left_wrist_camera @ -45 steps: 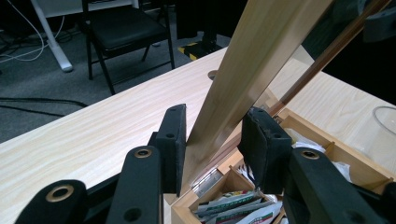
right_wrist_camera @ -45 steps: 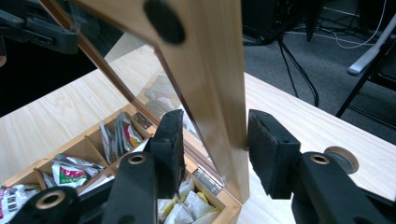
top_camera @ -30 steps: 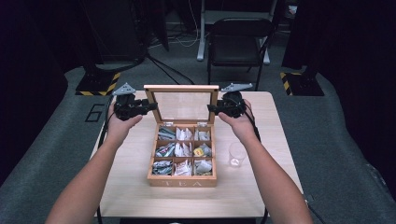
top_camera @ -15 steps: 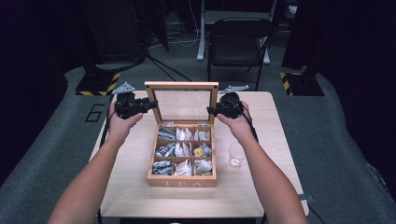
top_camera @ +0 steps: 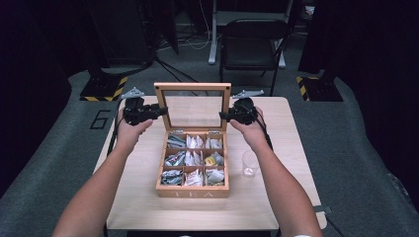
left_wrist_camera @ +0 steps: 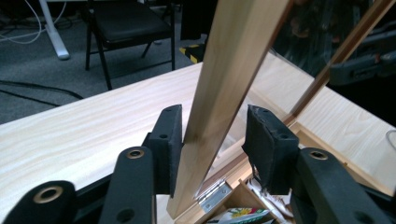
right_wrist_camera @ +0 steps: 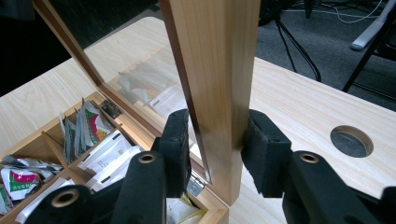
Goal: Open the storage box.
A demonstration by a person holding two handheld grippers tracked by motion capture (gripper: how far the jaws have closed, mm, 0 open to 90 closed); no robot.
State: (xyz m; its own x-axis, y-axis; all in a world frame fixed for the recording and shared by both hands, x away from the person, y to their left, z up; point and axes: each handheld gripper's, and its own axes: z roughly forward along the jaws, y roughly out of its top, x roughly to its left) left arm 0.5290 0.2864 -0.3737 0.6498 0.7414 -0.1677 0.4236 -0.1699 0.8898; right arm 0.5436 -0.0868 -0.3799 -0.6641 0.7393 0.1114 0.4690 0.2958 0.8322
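Tea bag labels too small

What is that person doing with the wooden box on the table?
A person holds a gripper in each hand at the raised glass lid of a wooden tea box. The left gripper has just been opening, with a gap on one side of the frame; the right gripper pinches the other side. The lid stands upright, teabags showing inside.

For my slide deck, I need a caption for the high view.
Two hand-held tongs, left and right, flank the upright glass lid of an open wooden tea box beside an empty glass.
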